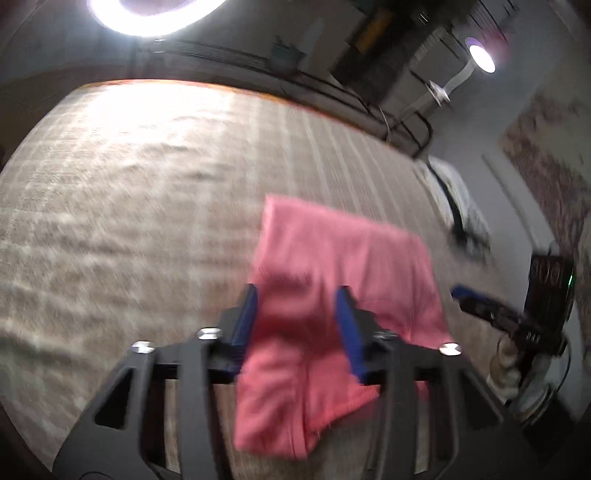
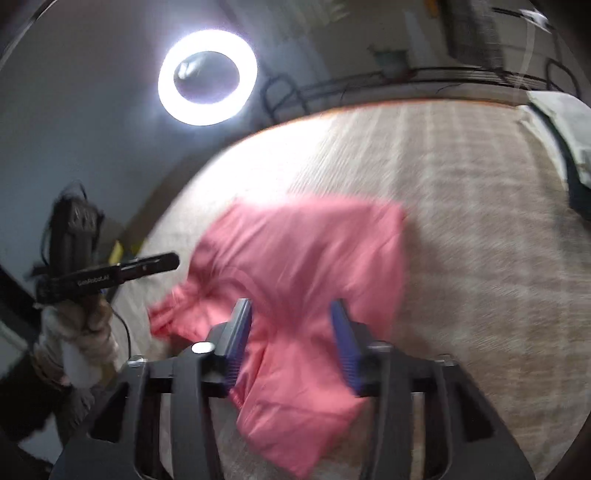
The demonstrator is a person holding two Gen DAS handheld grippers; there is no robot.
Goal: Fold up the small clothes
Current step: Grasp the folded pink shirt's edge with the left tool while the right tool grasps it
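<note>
Left wrist view: one pink soft cloth garment (image 1: pixel 332 295) lies crumpled on the beige woven tabletop (image 1: pixel 129 203), partly folded over itself. The left tongs (image 1: pixel 299 321) hang above it with their two blue-padded fingers (image 1: pixel 246 317) spread apart, pink cloth showing between them; blur keeps me from telling whether they touch it. One second tool, the right tongs (image 1: pixel 460 293), shows at the right edge, held in a pale-gloved hand (image 1: pixel 506 373), its jaws too blurred to judge here. One white-and-dark folded cloth (image 1: pixel 458 199) sits at the tabletop's far right edge. Two lights shine: a large ring light (image 1: pixel 155 18) and a small round lamp (image 1: pixel 480 55).

Right wrist view: the same single garment (image 2: pixel 306 266) lies near the tabletop's (image 2: pixel 480 258) left edge. The right tongs (image 2: pixel 291 332) stand open above it, holding nothing. The left tongs (image 2: pixel 173 260) appear side-on at left, off the tabletop, in a gloved hand (image 2: pixel 77 343). One ring light (image 2: pixel 207 77) glows against a grey wall (image 2: pixel 74 110), with dark cables (image 2: pixel 369 83) running behind the tabletop.
</note>
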